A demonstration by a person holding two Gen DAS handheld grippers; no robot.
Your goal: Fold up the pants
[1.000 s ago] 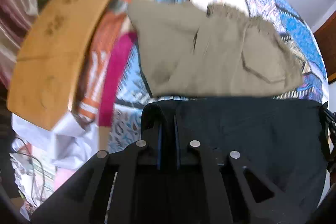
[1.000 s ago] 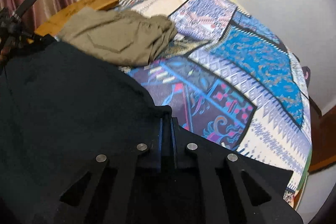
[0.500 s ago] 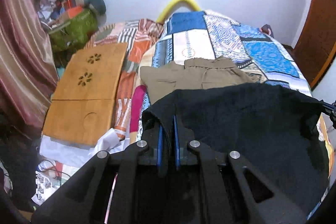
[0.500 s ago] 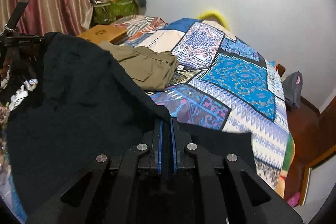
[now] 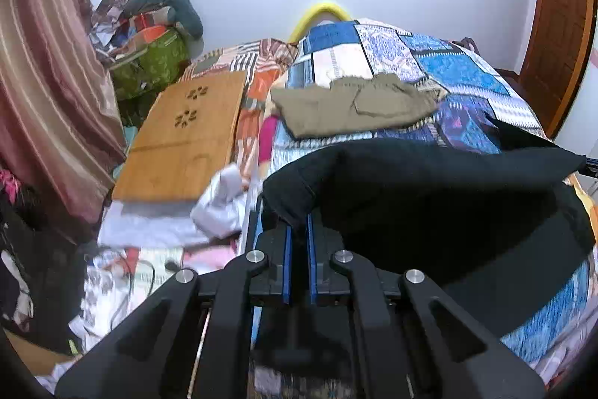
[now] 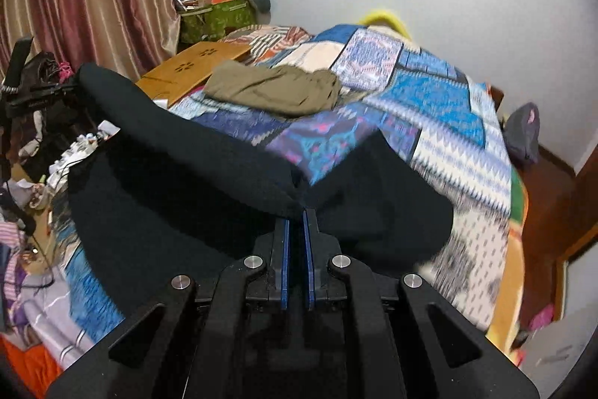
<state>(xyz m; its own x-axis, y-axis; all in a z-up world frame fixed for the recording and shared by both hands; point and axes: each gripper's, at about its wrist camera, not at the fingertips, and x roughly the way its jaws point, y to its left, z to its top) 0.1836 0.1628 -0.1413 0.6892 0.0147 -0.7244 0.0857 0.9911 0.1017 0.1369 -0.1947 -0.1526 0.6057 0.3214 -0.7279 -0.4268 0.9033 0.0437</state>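
Black pants (image 5: 429, 197) hang stretched between my two grippers above the near end of the bed. My left gripper (image 5: 299, 230) is shut on one corner of the top edge. My right gripper (image 6: 295, 215) is shut on the other corner of the black pants (image 6: 179, 174). The cloth sags between them and drapes down onto the patchwork bedspread (image 5: 459, 77). The left gripper also shows at the left edge of the right wrist view (image 6: 56, 88).
Folded olive pants (image 5: 355, 107) lie farther up the bed, also in the right wrist view (image 6: 273, 88). A wooden lap table (image 5: 187, 137) lies left of the bed. Clutter covers the floor at left. A wooden door (image 5: 560, 25) is at right.
Both grippers have lifted and pulled back with the black pants. The views have tilted up from the bedspread to show the far wall and screen.
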